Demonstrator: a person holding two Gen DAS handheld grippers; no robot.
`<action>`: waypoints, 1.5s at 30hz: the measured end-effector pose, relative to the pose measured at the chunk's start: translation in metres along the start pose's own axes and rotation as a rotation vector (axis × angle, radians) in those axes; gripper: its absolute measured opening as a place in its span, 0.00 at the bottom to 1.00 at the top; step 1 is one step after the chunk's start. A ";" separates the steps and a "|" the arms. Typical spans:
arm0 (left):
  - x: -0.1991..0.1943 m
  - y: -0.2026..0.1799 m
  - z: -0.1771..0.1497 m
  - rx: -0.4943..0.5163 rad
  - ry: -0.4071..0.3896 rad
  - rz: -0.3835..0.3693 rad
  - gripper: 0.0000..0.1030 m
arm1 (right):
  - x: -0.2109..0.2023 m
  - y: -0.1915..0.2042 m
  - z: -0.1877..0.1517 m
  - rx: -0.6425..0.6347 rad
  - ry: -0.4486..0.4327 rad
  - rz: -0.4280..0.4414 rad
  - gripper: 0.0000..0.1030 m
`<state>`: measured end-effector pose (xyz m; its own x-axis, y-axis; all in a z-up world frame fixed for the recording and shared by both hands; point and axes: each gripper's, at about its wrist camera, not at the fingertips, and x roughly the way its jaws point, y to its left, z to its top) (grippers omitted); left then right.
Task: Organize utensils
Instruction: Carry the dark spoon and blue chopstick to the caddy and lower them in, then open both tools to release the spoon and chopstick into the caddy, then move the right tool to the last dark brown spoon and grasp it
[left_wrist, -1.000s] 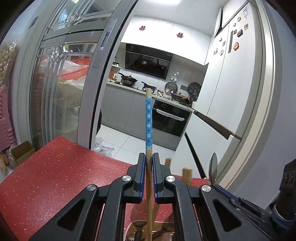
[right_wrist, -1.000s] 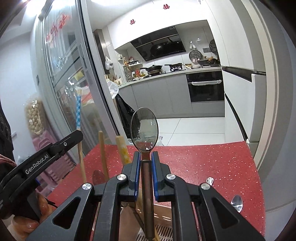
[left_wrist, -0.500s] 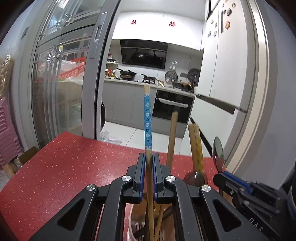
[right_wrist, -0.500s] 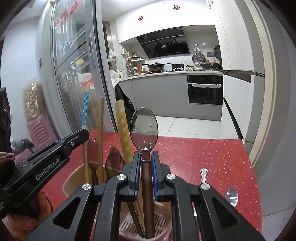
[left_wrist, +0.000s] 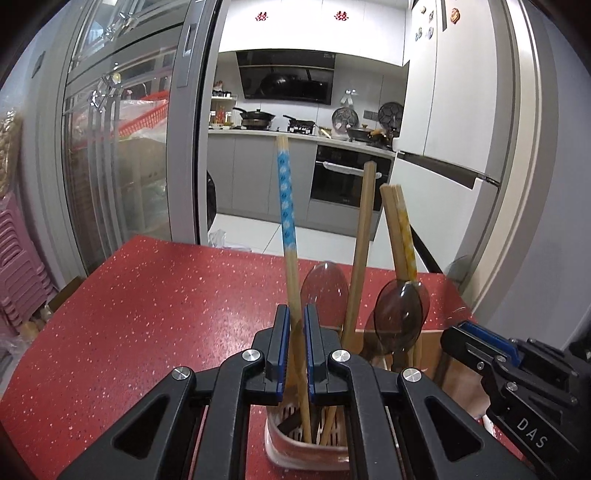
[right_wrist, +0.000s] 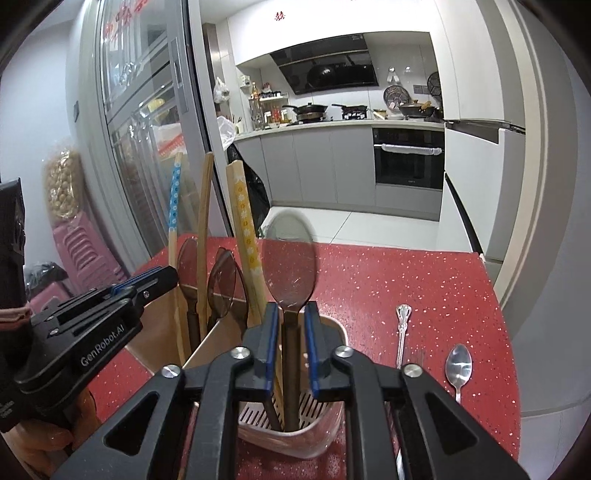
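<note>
A pink-and-white utensil holder (left_wrist: 306, 443) (right_wrist: 295, 432) stands on the red speckled counter (left_wrist: 147, 314). My left gripper (left_wrist: 294, 354) has its jaws slightly apart around a blue-patterned chopstick (left_wrist: 286, 206) whose tip rests inside the holder. My right gripper (right_wrist: 290, 347) has its jaws apart around a translucent brown spoon (right_wrist: 290, 258) standing in the holder. Several other chopsticks and brown spoons (left_wrist: 400, 314) stand in the holder too.
Two metal spoons (right_wrist: 458, 369) (right_wrist: 402, 332) lie on the counter right of the holder. A glass sliding door (left_wrist: 122, 147) stands at the left. The counter's far edge (right_wrist: 369, 245) faces the kitchen floor.
Both grippers came down over the holder. The chopstick and the spoon went into it, and both pairs of jaws opened a little, so each utensil stands loose between them.
</note>
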<state>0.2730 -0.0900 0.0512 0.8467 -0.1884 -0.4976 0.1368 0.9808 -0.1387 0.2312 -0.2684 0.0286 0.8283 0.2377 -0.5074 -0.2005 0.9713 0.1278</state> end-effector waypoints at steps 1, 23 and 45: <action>-0.001 0.000 -0.001 -0.003 0.005 -0.001 0.32 | -0.001 0.000 0.000 0.001 0.003 0.000 0.32; -0.050 0.011 -0.025 0.008 0.104 0.033 0.32 | -0.061 0.004 -0.009 0.059 0.025 0.044 0.61; -0.103 0.035 -0.101 -0.018 0.275 0.047 0.65 | -0.090 0.024 -0.077 0.146 0.265 0.060 0.78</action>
<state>0.1391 -0.0410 0.0113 0.6804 -0.1518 -0.7170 0.0895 0.9882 -0.1243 0.1115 -0.2660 0.0114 0.6479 0.3058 -0.6977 -0.1513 0.9493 0.2757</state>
